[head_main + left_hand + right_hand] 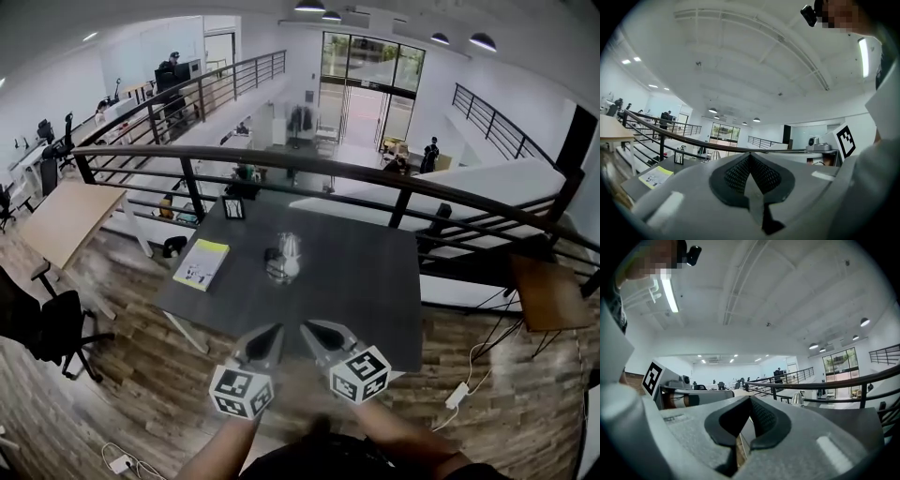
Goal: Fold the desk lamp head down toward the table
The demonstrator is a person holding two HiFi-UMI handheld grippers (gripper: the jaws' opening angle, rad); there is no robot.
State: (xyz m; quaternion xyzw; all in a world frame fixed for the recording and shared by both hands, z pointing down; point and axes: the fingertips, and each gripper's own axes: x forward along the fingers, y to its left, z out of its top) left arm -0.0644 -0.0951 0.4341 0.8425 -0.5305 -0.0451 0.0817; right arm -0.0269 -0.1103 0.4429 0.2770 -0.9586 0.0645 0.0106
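2 hand-held grippers [275,331] [310,329], lamp [284,257] well fwd.

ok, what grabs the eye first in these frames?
The left hand-held gripper and right hand-held gripper sit side by side low in the head view, both shut and empty. Ahead of them a dark table bears a silver desk lamp at its middle and a yellow-green booklet near its left edge.

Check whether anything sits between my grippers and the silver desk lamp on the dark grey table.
Nothing visible does. Only bare dark grey table lies between the left gripper, the right gripper and the silver desk lamp; the yellow-green booklet lies well left.
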